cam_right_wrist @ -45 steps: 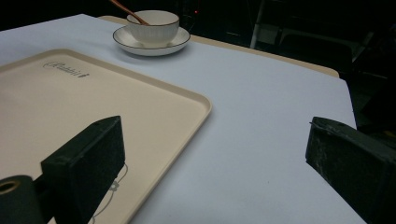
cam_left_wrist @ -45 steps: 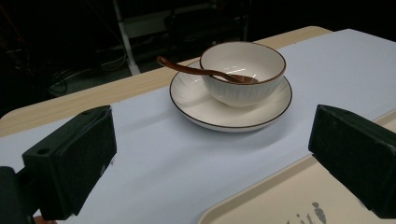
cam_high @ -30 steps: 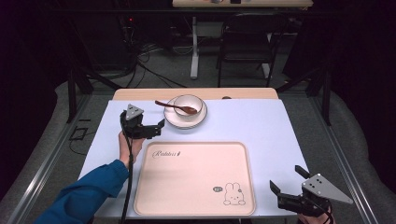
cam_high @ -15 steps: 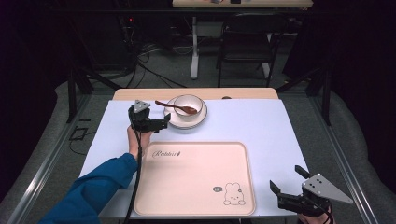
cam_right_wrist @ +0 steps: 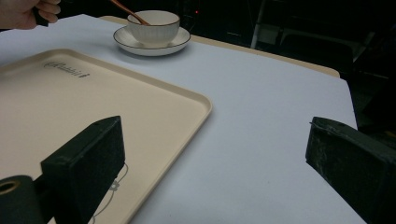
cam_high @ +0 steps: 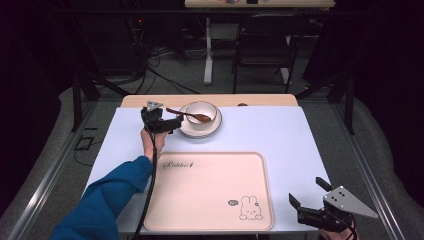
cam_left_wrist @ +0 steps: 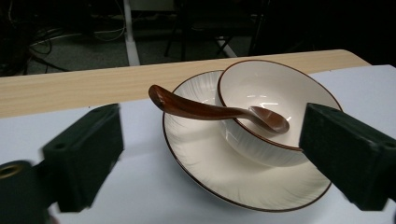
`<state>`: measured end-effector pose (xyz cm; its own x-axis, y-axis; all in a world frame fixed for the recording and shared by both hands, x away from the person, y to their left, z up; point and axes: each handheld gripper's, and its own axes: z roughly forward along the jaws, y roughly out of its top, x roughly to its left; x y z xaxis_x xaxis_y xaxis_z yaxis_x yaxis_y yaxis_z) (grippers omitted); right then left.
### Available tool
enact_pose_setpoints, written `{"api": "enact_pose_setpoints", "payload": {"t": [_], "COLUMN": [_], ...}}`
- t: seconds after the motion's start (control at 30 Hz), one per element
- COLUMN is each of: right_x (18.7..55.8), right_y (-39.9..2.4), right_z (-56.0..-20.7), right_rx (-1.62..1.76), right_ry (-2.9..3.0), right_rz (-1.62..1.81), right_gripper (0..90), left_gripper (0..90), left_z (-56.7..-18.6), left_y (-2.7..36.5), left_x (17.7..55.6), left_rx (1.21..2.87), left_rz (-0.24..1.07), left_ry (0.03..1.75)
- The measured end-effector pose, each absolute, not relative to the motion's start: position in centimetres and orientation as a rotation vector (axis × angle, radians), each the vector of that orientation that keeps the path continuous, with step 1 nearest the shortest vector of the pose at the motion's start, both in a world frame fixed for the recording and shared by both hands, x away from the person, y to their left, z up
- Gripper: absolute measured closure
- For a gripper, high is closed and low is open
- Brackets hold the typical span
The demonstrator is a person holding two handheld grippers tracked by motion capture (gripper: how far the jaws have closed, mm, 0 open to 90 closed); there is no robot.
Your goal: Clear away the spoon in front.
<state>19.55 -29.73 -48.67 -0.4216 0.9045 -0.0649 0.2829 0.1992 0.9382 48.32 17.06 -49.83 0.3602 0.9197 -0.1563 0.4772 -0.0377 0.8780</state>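
Near the upper centre of the high view, the left tongs (cam_high: 172, 123) are brought up to the rim of the ribbed white saucer (cam_high: 186, 130), on which the white brown-rimmed ceramic bowl (cam_high: 201, 114) with the brown wooden spoon (cam_high: 187, 115) stands; their jaws have just been closing a little but are spread wide with nothing pinched yet. The right tongs (cam_high: 306, 199) are held spread at the lower right, over the white worktop (cam_high: 310, 145). Nothing is judged moved so far: grasping, lifting and probably setting the crockery on the cream rectangular plastic tray (cam_high: 210, 192) are left.
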Motion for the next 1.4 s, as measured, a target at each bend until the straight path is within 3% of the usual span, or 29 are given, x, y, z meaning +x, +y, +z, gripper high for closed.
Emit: {"api": "enact_pose_setpoints", "payload": {"t": [0.2,0.6,0.8,1.4], "right_x": [19.5,19.5,19.5,19.5], "right_y": [-29.7,-29.7,-29.7,-29.7], "right_z": [-48.7,-48.7,-48.7,-48.7], "right_rx": [1.111,1.110,1.111,1.111], "right_ry": [1.830,1.831,1.830,1.829], "right_rz": [1.229,1.228,1.229,1.229], "right_gripper": [3.6,3.6,3.6,3.6], "left_gripper": [22.4,35.4,46.6,61.0], "left_z": [-50.4,-50.8,-51.0,-50.7], "left_y": [16.9,16.2,15.8,16.0], "left_x": [49.1,49.8,49.9,49.6], "left_rx": [1.641,1.612,1.605,1.535], "left_rz": [0.575,0.583,0.589,0.592], "left_ry": [1.311,1.321,1.318,1.301]}}
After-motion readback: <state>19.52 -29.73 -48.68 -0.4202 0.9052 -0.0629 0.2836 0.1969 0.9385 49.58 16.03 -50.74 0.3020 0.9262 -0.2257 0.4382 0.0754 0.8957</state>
